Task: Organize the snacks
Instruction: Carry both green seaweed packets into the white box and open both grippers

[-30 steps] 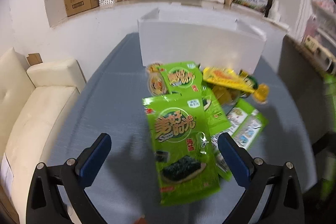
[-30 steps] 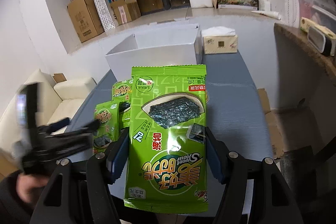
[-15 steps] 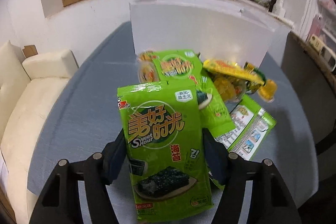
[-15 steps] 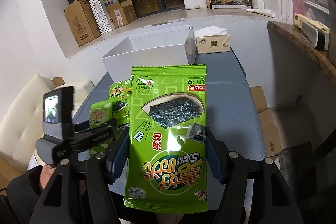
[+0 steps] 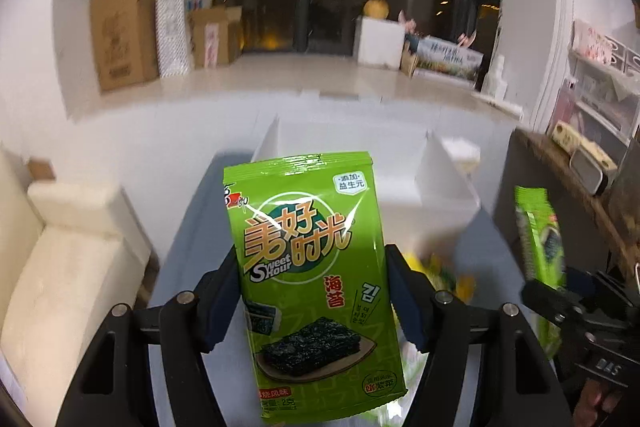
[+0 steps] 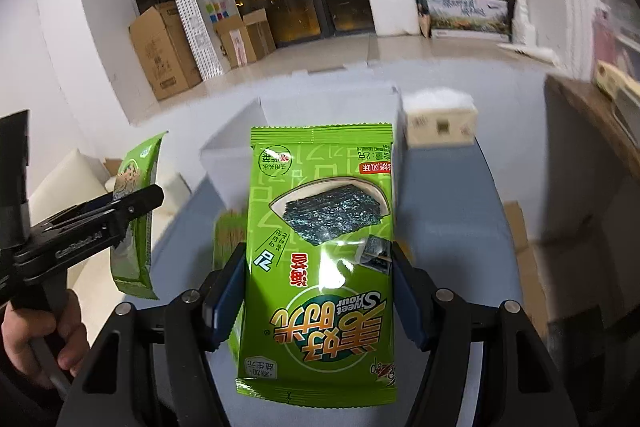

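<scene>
In the left wrist view, my left gripper [image 5: 314, 297] is shut on a green seaweed packet [image 5: 316, 279] and holds it upright above the table. My right gripper [image 6: 318, 291] is shut on a second green seaweed packet [image 6: 320, 251], whose print is upside down. Each gripper shows in the other's view: the right one [image 5: 580, 319] with its packet edge-on [image 5: 538, 243], the left one [image 6: 100, 223] with its packet edge-on [image 6: 136, 219]. An open white box [image 5: 444, 171] stands ahead on the blue-grey table [image 6: 448, 219]. Blurred yellow and green snacks [image 5: 440, 275] lie below the left gripper.
A tissue box [image 6: 440, 123] stands right of the white box [image 6: 240, 155]. A cream sofa [image 5: 68, 267] is to the left of the table. Cardboard boxes [image 6: 164, 51] line the window ledge behind. A person's hand [image 6: 32, 347] grips the left tool's handle.
My left gripper closed on the seaweed packet lying on the pile and lifted it up off the table. My right gripper, still holding its packet, shifted sideways towards the white box.
</scene>
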`<action>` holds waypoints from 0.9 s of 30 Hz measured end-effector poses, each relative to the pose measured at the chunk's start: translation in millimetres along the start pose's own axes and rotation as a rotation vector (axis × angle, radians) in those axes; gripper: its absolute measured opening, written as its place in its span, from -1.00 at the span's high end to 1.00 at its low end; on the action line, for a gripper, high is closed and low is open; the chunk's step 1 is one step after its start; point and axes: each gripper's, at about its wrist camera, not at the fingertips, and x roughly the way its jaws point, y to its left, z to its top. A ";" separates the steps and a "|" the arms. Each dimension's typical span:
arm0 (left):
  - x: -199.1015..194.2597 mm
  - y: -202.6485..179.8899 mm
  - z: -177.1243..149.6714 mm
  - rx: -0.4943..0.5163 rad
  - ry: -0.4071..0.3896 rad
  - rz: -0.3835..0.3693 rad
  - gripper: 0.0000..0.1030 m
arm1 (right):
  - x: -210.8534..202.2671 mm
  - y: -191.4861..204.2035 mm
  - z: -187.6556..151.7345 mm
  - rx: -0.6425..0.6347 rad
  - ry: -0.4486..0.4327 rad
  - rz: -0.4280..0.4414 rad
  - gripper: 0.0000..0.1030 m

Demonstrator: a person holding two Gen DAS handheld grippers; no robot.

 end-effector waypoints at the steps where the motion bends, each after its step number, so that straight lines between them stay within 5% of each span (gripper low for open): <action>1: 8.2 -0.1 15.1 0.014 -0.013 -0.007 -0.40 | 10.8 -0.3 18.1 0.004 -0.013 -0.001 -0.36; 11: 117.8 3.4 112.6 0.054 0.012 -0.053 -0.40 | 106.4 -5.1 122.5 0.032 -0.028 -0.032 -0.36; 15: 152.8 8.4 121.6 0.050 0.039 -0.068 -0.41 | 131.8 -9.0 141.5 0.064 -0.024 -0.006 -0.43; 18: 169.0 12.3 118.6 0.047 0.075 -0.092 -0.78 | 142.8 -12.2 144.4 0.076 -0.007 -0.014 -0.99; 19: 172.0 16.7 116.3 0.030 0.072 -0.095 -1.00 | 142.4 -14.4 141.6 0.084 -0.022 -0.030 -1.00; 27: 166.8 23.7 102.6 0.056 0.069 -0.063 -1.00 | 137.7 -20.5 131.0 0.074 -0.030 -0.038 -1.00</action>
